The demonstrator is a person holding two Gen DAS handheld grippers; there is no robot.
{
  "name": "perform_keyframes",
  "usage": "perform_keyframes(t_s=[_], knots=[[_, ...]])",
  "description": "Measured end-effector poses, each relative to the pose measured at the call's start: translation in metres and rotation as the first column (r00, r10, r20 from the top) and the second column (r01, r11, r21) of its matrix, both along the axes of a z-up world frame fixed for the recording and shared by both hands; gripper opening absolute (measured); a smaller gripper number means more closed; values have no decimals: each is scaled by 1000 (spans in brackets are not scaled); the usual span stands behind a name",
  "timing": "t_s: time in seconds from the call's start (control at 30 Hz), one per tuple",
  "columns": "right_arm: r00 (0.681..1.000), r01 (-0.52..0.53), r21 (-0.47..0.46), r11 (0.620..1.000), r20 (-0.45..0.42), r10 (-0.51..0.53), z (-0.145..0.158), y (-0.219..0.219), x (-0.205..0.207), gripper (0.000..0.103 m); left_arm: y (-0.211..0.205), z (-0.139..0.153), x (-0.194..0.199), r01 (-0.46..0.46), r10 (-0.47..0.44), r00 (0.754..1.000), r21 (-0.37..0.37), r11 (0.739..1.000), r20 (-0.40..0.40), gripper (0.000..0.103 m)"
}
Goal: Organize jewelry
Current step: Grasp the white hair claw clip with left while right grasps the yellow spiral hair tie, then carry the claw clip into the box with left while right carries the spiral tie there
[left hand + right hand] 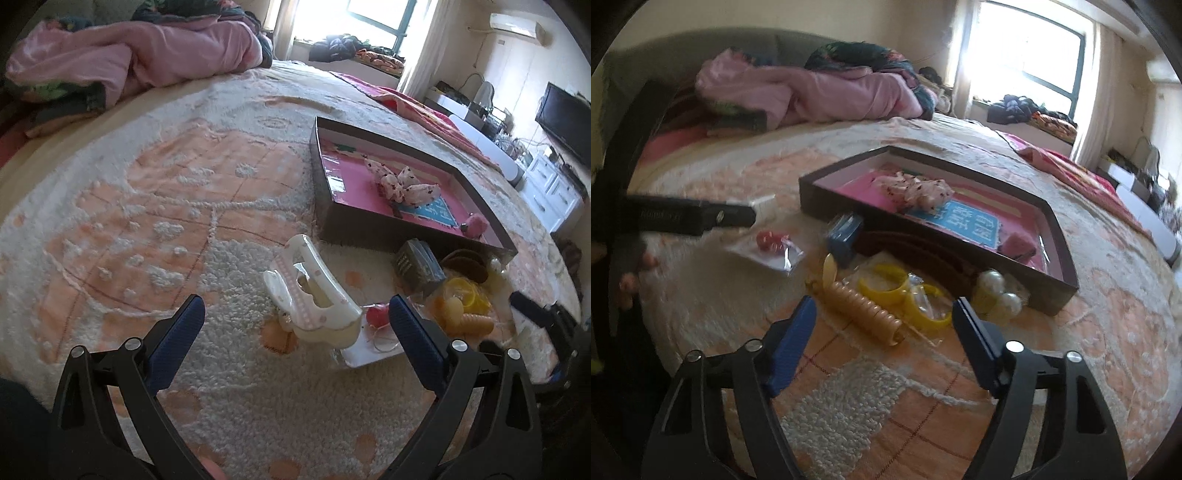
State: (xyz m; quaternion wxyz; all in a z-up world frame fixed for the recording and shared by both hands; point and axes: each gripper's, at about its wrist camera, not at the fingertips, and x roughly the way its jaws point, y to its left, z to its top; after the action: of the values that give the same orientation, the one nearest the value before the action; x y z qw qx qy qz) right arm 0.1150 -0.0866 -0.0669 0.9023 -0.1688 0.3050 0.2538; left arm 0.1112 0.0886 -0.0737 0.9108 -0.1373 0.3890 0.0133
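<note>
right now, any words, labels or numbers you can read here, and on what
Blue panel inside the box lid: large white characters, seen upside down, too blurred to read.
Left gripper's black body, seen from the right wrist: pale lettering, too blurred to read.
Small dark box: faint print, unreadable.
Nothing else legible.

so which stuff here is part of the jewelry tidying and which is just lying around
Job:
tray
white hair claw
spiral clip
yellow hoops
pearls
red bagged piece

Just lying about:
pink quilt
TV
</note>
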Motion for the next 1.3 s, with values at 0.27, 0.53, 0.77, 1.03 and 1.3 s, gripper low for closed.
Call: perform_keyframes(t_s=[0.27, 0.53, 0.77, 1.03, 1.3], knots=[[997, -59, -121, 991, 34, 64, -20, 24, 3, 51, 4, -10, 12, -18, 16, 1000, -64, 998, -26, 78], [994, -104, -120, 987, 30, 108, -26, 33, 1, 26, 4, -12, 16, -32, 30, 999, -57, 998, -42, 48], [987, -143, -13, 990, -71, 142, -21, 29, -2, 17, 7, -11, 13, -26, 22, 999, -77, 997, -43, 29], [981, -125, 82, 989, -139, 135, -11, 15, -4, 17, 7, 4, 0, -22, 22, 1000, -33, 999, 12, 28], [983, -77, 157, 985, -156, 102, 6, -10, -5, 17, -2, 22, -7, 1, -1, 998, 0, 1000, 66, 28]])
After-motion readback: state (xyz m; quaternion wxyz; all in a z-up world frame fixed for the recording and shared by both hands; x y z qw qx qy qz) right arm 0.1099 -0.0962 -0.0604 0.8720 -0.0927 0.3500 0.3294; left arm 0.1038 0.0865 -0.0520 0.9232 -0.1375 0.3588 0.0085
